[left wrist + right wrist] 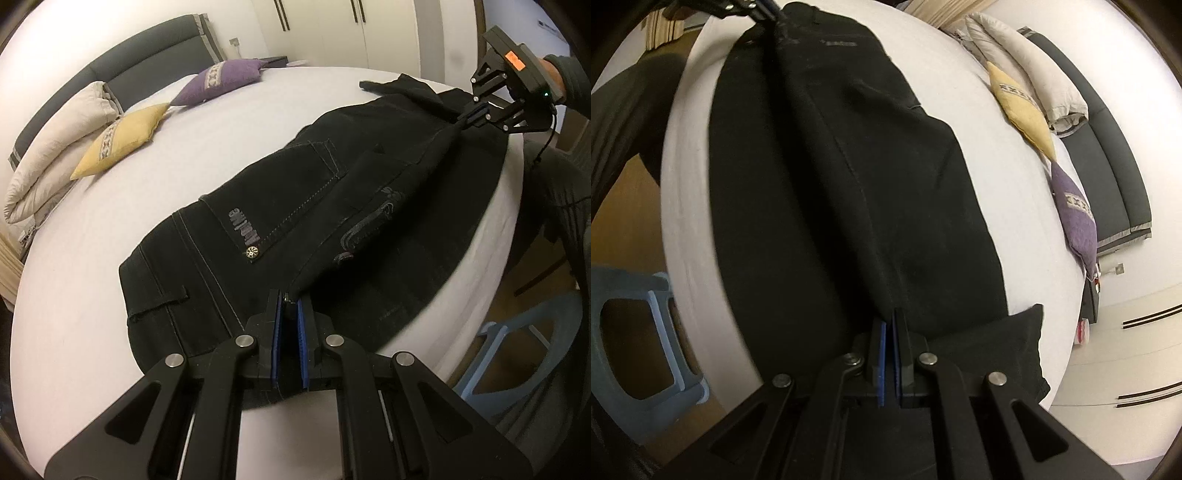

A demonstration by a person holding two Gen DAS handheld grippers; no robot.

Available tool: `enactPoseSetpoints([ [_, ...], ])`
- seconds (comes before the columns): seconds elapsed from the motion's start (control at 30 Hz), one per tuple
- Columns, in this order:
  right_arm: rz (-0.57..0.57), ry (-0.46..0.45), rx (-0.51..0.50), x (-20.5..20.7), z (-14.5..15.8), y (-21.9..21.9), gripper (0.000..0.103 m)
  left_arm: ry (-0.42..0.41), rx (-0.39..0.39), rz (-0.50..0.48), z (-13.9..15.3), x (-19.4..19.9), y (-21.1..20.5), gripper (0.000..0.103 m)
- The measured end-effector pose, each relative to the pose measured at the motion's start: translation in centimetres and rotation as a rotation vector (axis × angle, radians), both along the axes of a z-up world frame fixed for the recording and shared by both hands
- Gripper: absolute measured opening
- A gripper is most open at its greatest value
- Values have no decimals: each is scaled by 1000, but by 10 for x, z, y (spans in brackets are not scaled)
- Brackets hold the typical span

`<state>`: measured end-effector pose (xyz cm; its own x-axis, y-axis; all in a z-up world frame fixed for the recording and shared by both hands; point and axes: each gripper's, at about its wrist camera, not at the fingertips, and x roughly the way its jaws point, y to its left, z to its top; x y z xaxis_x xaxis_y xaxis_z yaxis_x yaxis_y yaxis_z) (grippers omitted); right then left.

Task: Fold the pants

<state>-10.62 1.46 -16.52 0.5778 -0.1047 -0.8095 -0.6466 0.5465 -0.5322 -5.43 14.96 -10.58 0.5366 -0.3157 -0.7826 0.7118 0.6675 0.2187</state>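
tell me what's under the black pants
The white bed lies under the black pants; the sheet directly beneath is covered. Both tongs grip the fabric.

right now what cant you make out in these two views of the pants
- Pants waistband edge, left wrist view: hidden behind the left gripper, shut on it.
- Leg hems, right wrist view: partly covered by the right gripper, shut on the cloth.
- Grey lettering by the pocket, left wrist view: too small to read.
- Blue stool, both views: cut off by the bed edge.
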Motion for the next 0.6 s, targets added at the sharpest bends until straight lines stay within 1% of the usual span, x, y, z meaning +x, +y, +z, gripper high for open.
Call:
enactPoseSetpoints([
  [0.03, -3, 5, 3, -3, -2, 1, 4, 3, 3, -4, 1, 2, 1, 7],
  [0.17, 0, 18, -17, -15, -11, 7, 4, 6, 37, -28, -5, -10, 1, 7],
  [0.2, 0, 19, -23, -18, -12, 9, 4, 12, 40, -32, -3, -5, 0, 7],
  [0.37, -15, 17, -21, -26, -11, 10, 4, 33, 42, -59, -3, -8, 4, 7],
  [0.43, -19, 19, -23, -29, -11, 8, 4, 37, 53, -69, -2, -2, 3, 7],
  [0.6, -16, 13, -37, -35, -13, 10, 4, 45, 70, -74, -9, -5, 2, 7],
])
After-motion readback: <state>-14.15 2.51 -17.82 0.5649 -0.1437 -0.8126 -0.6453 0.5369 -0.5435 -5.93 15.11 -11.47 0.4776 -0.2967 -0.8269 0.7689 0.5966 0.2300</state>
